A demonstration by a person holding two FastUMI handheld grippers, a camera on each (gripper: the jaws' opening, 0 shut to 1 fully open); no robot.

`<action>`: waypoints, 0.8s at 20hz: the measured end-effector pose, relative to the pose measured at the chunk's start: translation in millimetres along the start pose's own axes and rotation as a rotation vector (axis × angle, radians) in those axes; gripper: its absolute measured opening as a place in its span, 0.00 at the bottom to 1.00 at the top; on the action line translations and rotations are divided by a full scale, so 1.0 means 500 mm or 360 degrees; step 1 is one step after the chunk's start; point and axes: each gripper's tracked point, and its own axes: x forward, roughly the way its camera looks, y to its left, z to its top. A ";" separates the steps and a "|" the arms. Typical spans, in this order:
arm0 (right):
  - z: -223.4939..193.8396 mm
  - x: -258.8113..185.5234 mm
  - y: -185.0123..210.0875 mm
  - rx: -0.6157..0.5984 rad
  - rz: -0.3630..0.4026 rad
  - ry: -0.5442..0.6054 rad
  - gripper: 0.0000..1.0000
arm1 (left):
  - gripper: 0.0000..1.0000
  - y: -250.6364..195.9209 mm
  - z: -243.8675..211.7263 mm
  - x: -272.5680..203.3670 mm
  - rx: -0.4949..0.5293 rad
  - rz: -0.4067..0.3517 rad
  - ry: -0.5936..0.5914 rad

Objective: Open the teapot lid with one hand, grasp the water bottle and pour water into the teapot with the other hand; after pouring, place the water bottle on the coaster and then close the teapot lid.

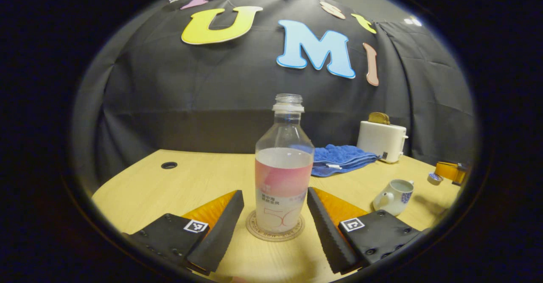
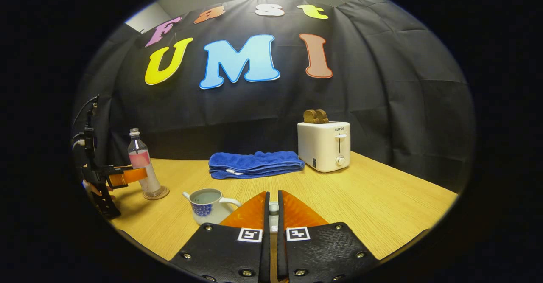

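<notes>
While upright on the coaster (image 1: 275, 231), mouth up: water bottle (image 1: 283, 168) between spread left gripper (image 1: 275, 219); right gripper (image 2: 274, 208) pinching teapot lid (image 2: 274, 208).

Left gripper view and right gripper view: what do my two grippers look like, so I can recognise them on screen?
The left gripper and the right gripper each have two wedge-shaped fingers on textured plates fixed with screws. Each plate carries a square black-and-white tag. The left gripper's inner finger faces are ridged. In the right gripper view, thin cables rise from the left gripper's dark upright frame.
</notes>
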 end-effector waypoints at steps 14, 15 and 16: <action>0.040 0.075 0.215 -0.0108 0.0272 0.0031 0.06 | 1.00 0.044 0.013 -0.122 -0.0005 0.0038 -0.0091; 0.034 0.080 0.224 -0.0110 0.0282 0.0048 0.06 | 1.00 0.048 0.014 -0.128 -0.0005 0.0048 -0.0103; 0.026 0.084 0.228 -0.0113 0.0288 0.0065 0.06 | 1.00 0.053 0.019 -0.133 -0.0010 0.0053 -0.0110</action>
